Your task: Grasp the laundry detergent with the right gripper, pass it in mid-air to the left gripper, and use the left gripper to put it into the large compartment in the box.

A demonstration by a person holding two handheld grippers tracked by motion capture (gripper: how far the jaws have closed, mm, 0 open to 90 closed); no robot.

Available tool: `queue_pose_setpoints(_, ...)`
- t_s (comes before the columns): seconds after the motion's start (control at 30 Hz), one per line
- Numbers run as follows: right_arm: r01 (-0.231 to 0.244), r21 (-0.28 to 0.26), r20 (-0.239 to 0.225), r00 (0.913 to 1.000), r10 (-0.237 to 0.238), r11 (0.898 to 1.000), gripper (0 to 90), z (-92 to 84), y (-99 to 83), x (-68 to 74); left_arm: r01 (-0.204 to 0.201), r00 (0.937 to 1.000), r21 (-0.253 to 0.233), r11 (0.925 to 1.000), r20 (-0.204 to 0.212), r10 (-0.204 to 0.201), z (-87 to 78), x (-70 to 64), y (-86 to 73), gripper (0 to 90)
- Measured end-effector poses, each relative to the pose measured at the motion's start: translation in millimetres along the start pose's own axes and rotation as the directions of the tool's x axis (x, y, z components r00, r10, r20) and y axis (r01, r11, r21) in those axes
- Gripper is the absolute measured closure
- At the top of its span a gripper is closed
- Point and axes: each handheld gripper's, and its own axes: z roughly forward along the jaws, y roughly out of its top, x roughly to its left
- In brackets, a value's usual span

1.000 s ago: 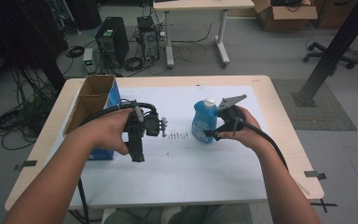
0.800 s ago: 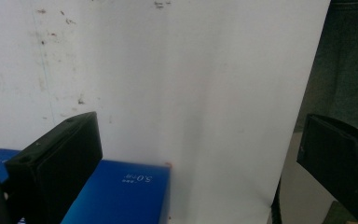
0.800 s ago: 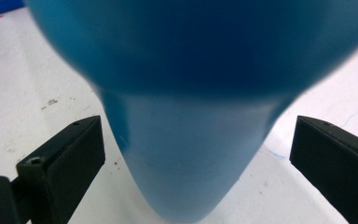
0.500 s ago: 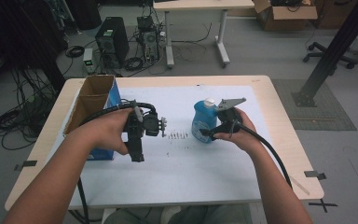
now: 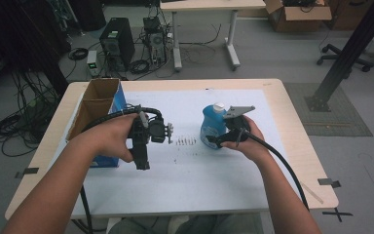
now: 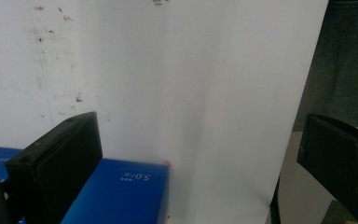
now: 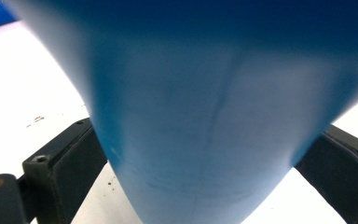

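Note:
A blue bottle (image 5: 211, 127) with a white cap stands upright on the white paper (image 5: 195, 185) at mid-table. My right gripper (image 5: 214, 141) reaches it from the right. Its jaws have just been closing, and they now hug the bottle's lower body. In the right gripper view the blue bottle (image 7: 205, 116) spans the gap and touches both pads of my right gripper (image 7: 205, 133). My left gripper (image 5: 141, 163) is held left of centre, open, jaws pointing toward the near edge. The left gripper (image 6: 200, 123) has nothing between its jaws.
An open cardboard box (image 5: 96, 105) with a blue side stands at the table's left, beside my left hand; its blue face (image 6: 121, 191) lies under the left jaw. A row of small dark specks (image 5: 185, 142) marks the paper between the grippers. Trousers (image 6: 349, 70) show past the table's near edge.
The right hand has crept slightly left toward the bottle. The left hand and its gripper hold still.

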Motion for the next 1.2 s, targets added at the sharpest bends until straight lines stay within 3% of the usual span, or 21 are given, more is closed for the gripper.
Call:
queue_pose_setpoints(0.4, -0.006, -0.015, 0.022, 0.9997, 0.006, 1.0, 15.3, 1.0, -0.5, 2.2, 0.002, 1.0, 0.0, 1.0, -0.001, -0.002, 0.0, 0.9, -1.4, 0.2)
queue_pose_setpoints(1.2, 0.001, -0.053, 0.016, 0.9999, -0.001, 0.999, 32.9, 3.0, -3.9, 5.3, 0.007, 1.0, 0.002, 1.0, -0.005, -0.007, 0.8, 2.5, -1.1, 0.2)
